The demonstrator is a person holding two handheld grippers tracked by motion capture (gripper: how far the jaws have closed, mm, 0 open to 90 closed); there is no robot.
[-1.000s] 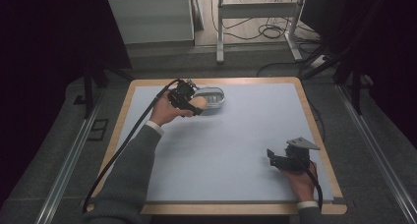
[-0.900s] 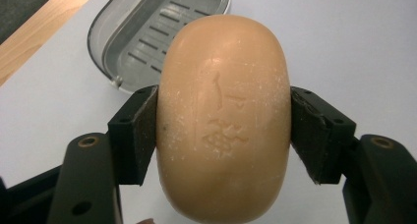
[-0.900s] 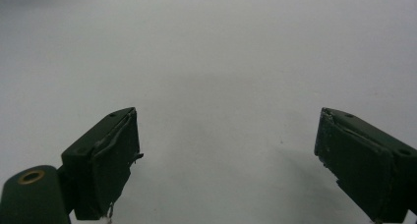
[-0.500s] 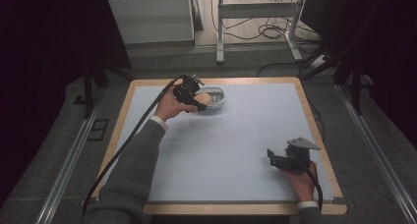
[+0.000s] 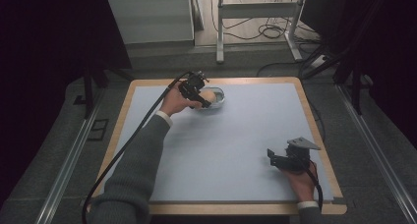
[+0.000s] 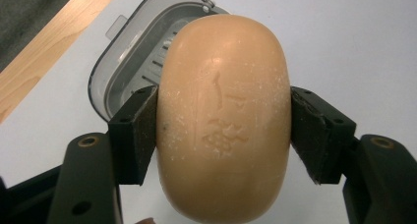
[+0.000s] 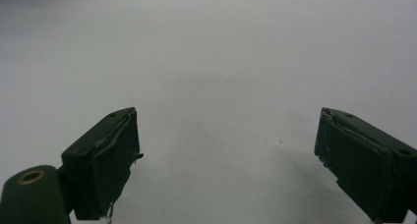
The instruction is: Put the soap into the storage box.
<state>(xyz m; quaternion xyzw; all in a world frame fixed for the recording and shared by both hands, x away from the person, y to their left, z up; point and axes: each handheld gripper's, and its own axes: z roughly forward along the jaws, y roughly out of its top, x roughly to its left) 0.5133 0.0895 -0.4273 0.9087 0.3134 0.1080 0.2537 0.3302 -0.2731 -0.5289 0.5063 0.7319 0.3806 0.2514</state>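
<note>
Change since earlier frame: left gripper (image 5: 204, 102) has shifted slightly toward the table's far edge; right gripper (image 5: 275, 157) unmoved.
Item: soap bar (image 6: 223, 116), tan oval, pinched across its short width by the left jaws, long axis running away from the camera.
Position: over the grey soap dish (image 6: 130, 62), apparently just above its slatted floor.
Right gripper: jaws spread, empty, well apart at the near right of the table (image 5: 246, 135).
Left gripper view alone shows the slats and the stamped mark on the soap.
</note>
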